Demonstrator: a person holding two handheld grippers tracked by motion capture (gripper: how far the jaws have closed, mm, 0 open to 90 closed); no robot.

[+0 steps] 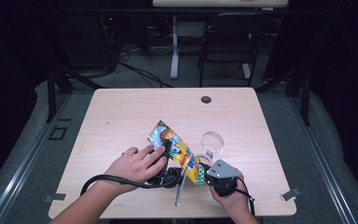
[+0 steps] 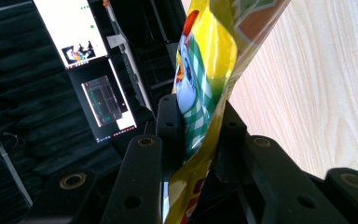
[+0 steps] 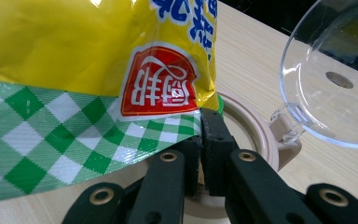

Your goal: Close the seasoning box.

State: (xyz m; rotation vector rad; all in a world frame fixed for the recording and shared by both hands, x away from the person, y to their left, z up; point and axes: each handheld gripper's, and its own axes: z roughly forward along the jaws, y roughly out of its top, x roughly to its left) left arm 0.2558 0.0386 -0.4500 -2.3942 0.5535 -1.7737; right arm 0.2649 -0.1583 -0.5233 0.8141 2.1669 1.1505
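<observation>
A yellow snack bag (image 1: 173, 148) with a green-checked edge is held tilted over the front middle of the table, between both grippers. My left gripper (image 1: 169, 150) is shut on one edge of the bag (image 2: 205, 70), which stands up between its jaws (image 2: 199, 135). From the right, my right gripper (image 1: 202, 174) is shut on the bag's checked end (image 3: 74, 144), its jaws pinching there (image 3: 199, 140). Just under the bag sits a round container with a beige rim (image 3: 257, 135). Its clear lid (image 1: 212, 142) (image 3: 335, 79) is swung open to the far side.
The pale wooden table (image 1: 121, 112) has a cable hole (image 1: 206, 99) near its far edge. A thin grey strip (image 1: 181, 187) slants down toward the front edge between the hands. A dark chair (image 1: 228, 42) and desk legs stand beyond the table.
</observation>
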